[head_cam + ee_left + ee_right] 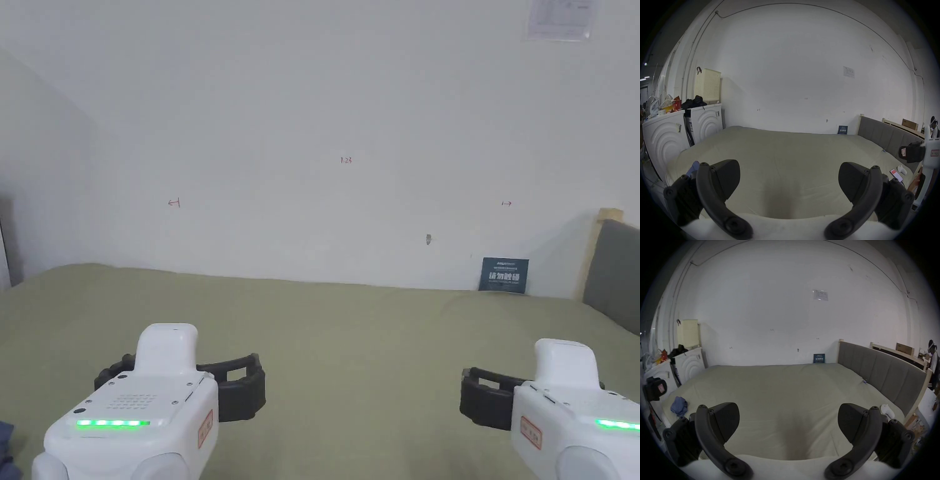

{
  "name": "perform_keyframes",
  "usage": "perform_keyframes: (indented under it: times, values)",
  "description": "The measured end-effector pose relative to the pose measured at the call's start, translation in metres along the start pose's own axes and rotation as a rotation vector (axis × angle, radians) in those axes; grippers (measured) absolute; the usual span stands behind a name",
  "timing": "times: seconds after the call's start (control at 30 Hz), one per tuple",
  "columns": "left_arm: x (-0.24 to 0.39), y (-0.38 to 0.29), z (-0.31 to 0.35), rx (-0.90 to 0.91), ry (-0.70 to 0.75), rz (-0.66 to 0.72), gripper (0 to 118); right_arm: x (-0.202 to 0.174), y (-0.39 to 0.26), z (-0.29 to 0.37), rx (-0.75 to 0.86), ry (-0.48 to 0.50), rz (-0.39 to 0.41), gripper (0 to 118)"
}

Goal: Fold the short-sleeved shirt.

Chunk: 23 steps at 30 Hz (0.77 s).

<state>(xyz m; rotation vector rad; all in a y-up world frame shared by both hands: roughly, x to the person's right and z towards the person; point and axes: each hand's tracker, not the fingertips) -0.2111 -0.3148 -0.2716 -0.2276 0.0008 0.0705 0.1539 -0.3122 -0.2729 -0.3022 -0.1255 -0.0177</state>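
Observation:
A crumpled blue shirt [679, 408] lies on the green bed sheet [350, 350] near the bed's left front corner. In the left gripper view the shirt [694, 166] peeks out from behind the left jaw, and a sliver of it [5, 437] sits at the head view's bottom left edge. My left gripper [181, 375] [788, 177] hovers open over the sheet just right of the shirt, holding nothing. My right gripper [537, 390] [788, 417] is open and empty over the sheet's right side.
A grey padded headboard [880, 369] runs along the bed's right side. Two white washing machines [680, 129] with a cream basket [707, 84] stand left. A phone [896, 174] and a white object [887, 409] lie at the right front corner. A person [932, 356] stands far right.

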Motion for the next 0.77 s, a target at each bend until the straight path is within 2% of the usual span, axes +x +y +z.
perform_keyframes:
  times: [0.1,0.17,0.3,0.43,0.53,0.6,0.77]
  values:
    - [-0.001,-0.002,-0.002,-0.011,-0.007,0.024,118,-0.004,-0.003,-0.006,-0.072,0.008,0.012,118]
    - [-0.002,-0.003,-0.002,-0.010,-0.014,0.027,118,-0.003,-0.005,-0.007,-0.073,0.036,-0.035,118]
    - [-0.001,-0.004,-0.002,-0.013,-0.002,0.007,118,-0.002,-0.007,-0.004,-0.040,0.104,-0.067,118]
    - [-0.001,-0.006,0.000,-0.007,0.033,-0.028,118,-0.004,-0.009,-0.002,-0.015,0.121,-0.034,118]
    - [0.000,-0.011,0.001,0.010,0.046,-0.046,118,-0.013,-0.014,-0.001,0.013,0.064,0.059,118]
    - [-0.003,-0.013,0.001,0.010,0.031,-0.022,118,-0.018,-0.019,-0.002,0.034,0.066,0.104,118]
    - [-0.008,-0.018,-0.005,-0.007,0.029,-0.002,118,-0.016,-0.026,0.000,0.050,0.143,0.046,118]
